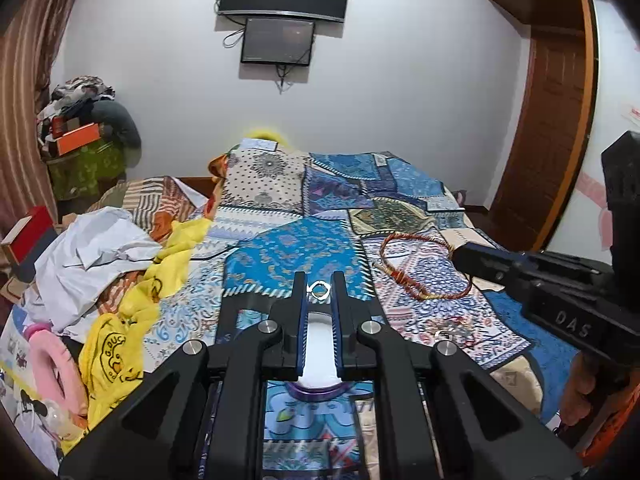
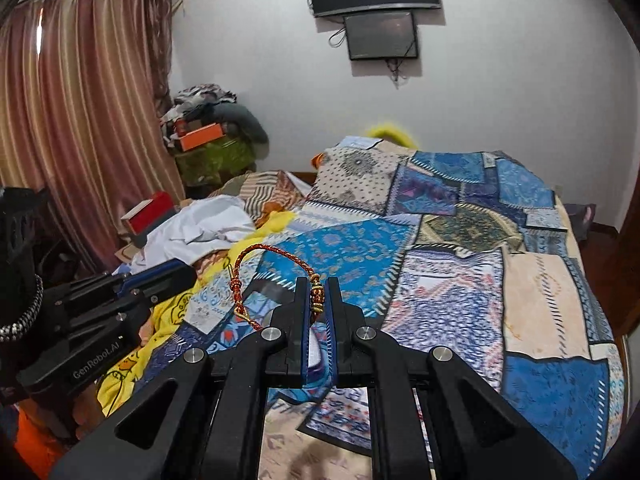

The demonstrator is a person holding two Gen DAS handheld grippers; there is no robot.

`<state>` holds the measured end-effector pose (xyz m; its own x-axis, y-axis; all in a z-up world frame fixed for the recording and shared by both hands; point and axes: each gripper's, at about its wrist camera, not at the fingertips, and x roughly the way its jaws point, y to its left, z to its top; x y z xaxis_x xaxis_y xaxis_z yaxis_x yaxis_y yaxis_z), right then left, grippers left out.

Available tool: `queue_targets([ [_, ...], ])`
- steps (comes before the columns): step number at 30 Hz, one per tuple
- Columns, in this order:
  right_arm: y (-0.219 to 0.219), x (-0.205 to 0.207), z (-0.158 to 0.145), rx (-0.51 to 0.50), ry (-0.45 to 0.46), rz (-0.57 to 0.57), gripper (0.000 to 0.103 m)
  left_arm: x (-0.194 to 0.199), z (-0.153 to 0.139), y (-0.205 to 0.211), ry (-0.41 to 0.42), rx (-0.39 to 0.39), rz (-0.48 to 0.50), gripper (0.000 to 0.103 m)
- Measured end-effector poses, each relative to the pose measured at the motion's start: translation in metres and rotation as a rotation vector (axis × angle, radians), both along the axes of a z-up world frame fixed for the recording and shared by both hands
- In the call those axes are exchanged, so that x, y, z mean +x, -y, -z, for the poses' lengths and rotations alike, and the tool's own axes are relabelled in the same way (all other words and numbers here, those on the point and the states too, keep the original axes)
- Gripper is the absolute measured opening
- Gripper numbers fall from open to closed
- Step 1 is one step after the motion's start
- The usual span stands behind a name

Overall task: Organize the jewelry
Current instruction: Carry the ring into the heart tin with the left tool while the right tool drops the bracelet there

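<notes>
Left gripper [image 1: 319, 280] jaws pinch a small silver ring [image 1: 319, 291] at 12 o'clock over the bed [image 1: 288, 248]. Right gripper [image 2: 318, 288] jaws clamp the red-gold cord necklace [image 2: 256, 276]; its loop trails toward 10 o'clock, nearer the left gripper.

"GenRobot.AI" marks the left tool [image 2: 120, 300]; "DAS" the right tool [image 1: 472, 258].

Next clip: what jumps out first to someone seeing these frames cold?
Both grippers hold jewelry above a blue patchwork bedspread. The left gripper pinches a small silver ring at its fingertips, and the right gripper clamps the beaded end of a red-and-gold braided cord bracelet. Crumpled white and yellow clothes pile up on the bed's left side.
</notes>
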<state>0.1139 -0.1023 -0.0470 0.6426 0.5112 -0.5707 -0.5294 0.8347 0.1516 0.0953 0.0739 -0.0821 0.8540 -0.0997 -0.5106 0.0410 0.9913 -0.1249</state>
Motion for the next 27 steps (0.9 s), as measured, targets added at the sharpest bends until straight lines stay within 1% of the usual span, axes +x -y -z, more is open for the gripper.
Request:
queue_targets([
  [3,-0.013,0.004,0.01,-0.018,-0.028,-0.019,0.006,0.004,0.007,-0.007,-0.014,-0.007,-0.007,0.009],
  [7,-0.033,0.016,0.034,-0.076,-0.08,-0.047,0.006,0.011,0.018,-0.01,-0.038,-0.016,-0.004,0.009],
  [10,-0.046,0.024,0.053,-0.111,-0.135,-0.079,0.006,0.017,0.03,-0.012,-0.068,-0.033,0.005,0.009],
  [15,-0.055,0.03,0.074,-0.148,-0.2,-0.102,0.006,0.032,0.054,-0.013,-0.135,-0.062,0.031,0.009],
  [23,-0.057,0.037,0.088,-0.175,-0.259,-0.102,0.007,0.052,0.088,-0.007,-0.232,-0.094,0.072,0.009],
  [27,-0.059,0.039,0.089,-0.186,-0.264,-0.106,0.007,0.057,0.096,-0.005,-0.251,-0.098,0.081,0.009],
])
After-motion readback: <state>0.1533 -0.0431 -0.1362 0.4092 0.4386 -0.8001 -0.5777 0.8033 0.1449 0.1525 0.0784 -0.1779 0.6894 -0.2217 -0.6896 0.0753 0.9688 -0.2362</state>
